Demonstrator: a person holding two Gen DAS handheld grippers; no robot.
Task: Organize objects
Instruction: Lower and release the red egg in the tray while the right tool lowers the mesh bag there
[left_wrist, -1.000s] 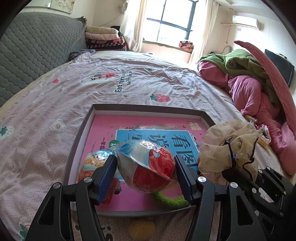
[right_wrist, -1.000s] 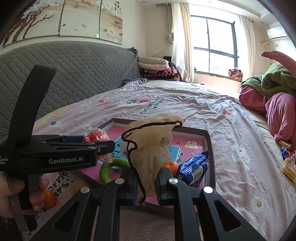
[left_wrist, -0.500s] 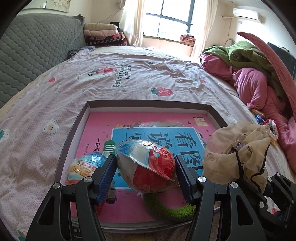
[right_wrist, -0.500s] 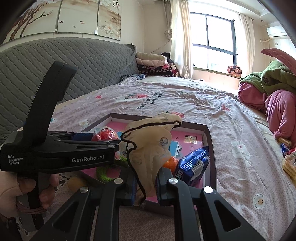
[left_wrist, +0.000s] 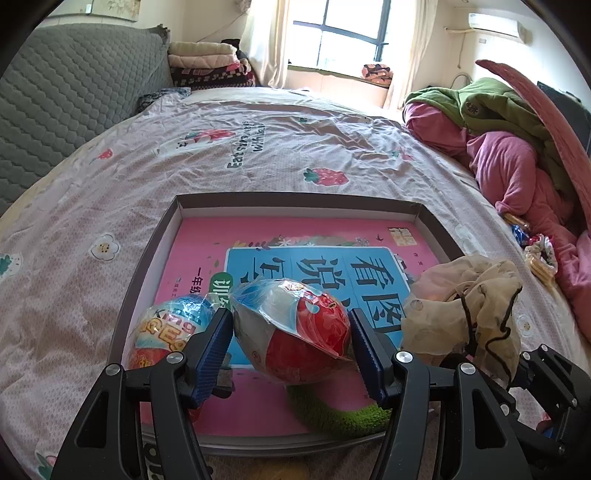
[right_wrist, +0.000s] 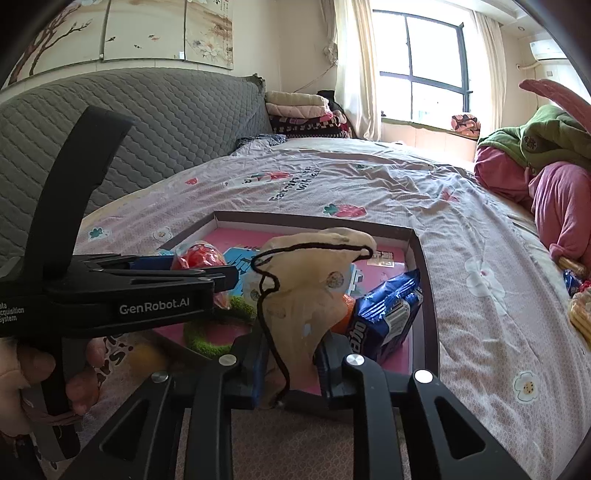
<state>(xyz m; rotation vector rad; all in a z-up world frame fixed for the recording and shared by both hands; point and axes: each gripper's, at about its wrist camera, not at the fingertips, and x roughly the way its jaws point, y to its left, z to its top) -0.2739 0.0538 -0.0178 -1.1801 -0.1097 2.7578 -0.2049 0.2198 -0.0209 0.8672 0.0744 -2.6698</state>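
My left gripper (left_wrist: 291, 347) is shut on a foil-wrapped red, white and blue toy egg (left_wrist: 291, 332), held just above the near end of the grey-rimmed tray (left_wrist: 147, 258). A second egg (left_wrist: 170, 325) lies in the tray's near left corner, and a green fuzzy ring (left_wrist: 332, 417) lies under the held egg. My right gripper (right_wrist: 291, 362) is at the tray's near rim and its jaws are opening. A beige cloth mask (right_wrist: 306, 291) with a black cord still stands loosely between its pads. The left gripper (right_wrist: 147, 291) shows at the left of the right wrist view.
A pink book lines the tray. A blue snack packet (right_wrist: 384, 314) and an orange piece (right_wrist: 345, 314) lie at its right side. A yellow object (right_wrist: 147, 356) sits on the bedspread outside the near rim. Pink and green clothes (left_wrist: 517, 147) and snacks (right_wrist: 580, 314) lie to the right.
The right gripper's jaws have parted a little around the beige cloth, which stays upright between them. The left gripper keeps its hold on the egg and has barely moved.
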